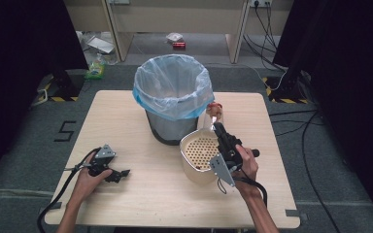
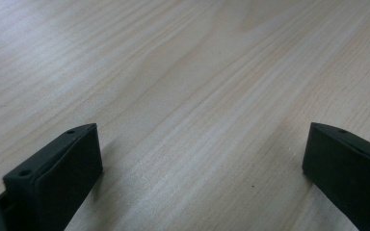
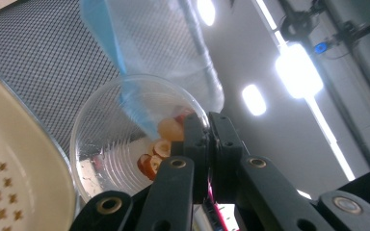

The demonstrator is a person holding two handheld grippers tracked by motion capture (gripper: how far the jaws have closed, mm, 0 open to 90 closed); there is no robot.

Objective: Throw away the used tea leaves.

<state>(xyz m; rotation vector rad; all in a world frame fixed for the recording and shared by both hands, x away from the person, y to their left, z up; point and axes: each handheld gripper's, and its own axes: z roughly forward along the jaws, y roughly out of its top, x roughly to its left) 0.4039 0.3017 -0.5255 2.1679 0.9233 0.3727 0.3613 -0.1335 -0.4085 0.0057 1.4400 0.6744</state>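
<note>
— Right gripper (image 3: pixel 207 139): how were its jaws seen?
— Squeezed tight on the rim of a clear cup (image 3: pixel 125 144) with fruit bits, tipped beside the bin (image 1: pixel 172 97), above the cream basket (image 1: pixel 199 155).

The high view looks forward and down from above the person's side, taking in the whole table (image 1: pixel 141 204), the lined bin (image 1: pixel 172 97) standing on it and the floor beyond. The left gripper view sits very low and close to the table (image 2: pixel 183 96), facing along the wood grain between its two jaws. The right gripper view tilts steeply upward, close against a clear cup (image 3: pixel 125 139), with the bin (image 3: pixel 43 62) behind it and ceiling lights (image 3: pixel 298 70) above. The high view shares the tabletop with the left view, and the bin with the right.
</note>
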